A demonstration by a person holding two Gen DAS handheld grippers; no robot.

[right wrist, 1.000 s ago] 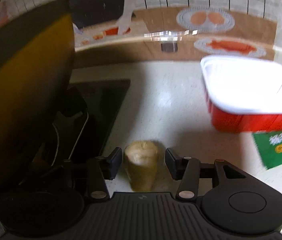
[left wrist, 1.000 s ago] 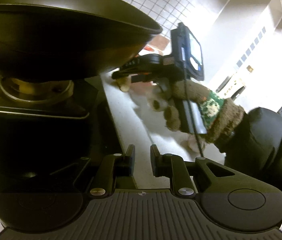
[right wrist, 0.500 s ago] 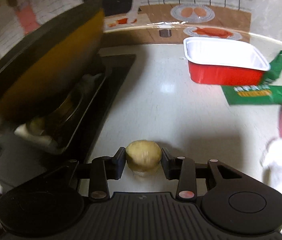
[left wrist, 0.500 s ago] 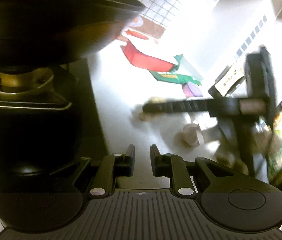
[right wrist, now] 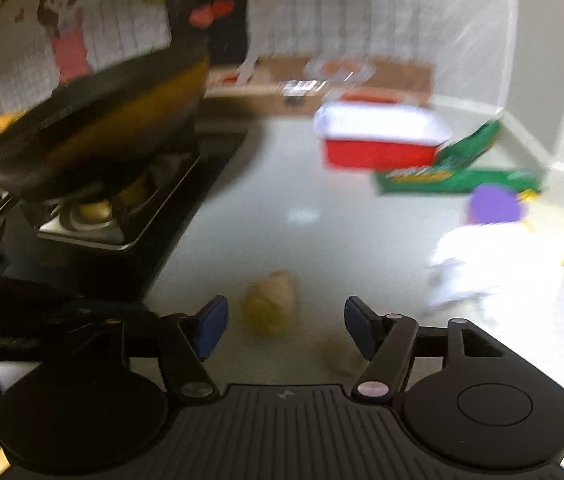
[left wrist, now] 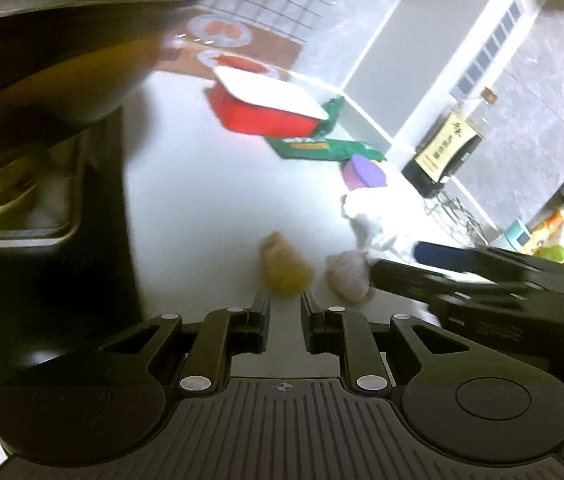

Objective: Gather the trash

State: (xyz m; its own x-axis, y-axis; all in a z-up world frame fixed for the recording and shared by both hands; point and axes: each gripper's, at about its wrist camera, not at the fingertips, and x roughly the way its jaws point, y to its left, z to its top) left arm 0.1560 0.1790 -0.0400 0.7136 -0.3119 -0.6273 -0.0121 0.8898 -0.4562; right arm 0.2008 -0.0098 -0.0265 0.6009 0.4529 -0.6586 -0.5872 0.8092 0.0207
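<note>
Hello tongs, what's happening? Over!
Right tongs just opened, empty. Left tongs nearly closed, empty. Yellowish lumpy scrap lies loose on white counter. Nothing in the way.

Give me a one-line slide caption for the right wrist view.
Right gripper, jaws just opened, over a yellowish lump on the white counter.

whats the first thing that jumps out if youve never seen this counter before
The red tray with a white rim stands out at the back of the pale counter, with a green packet beside it. On the left, a big dark wok sits on the stove. Nearer, a yellowish lump lies ahead of the open right claw.
</note>
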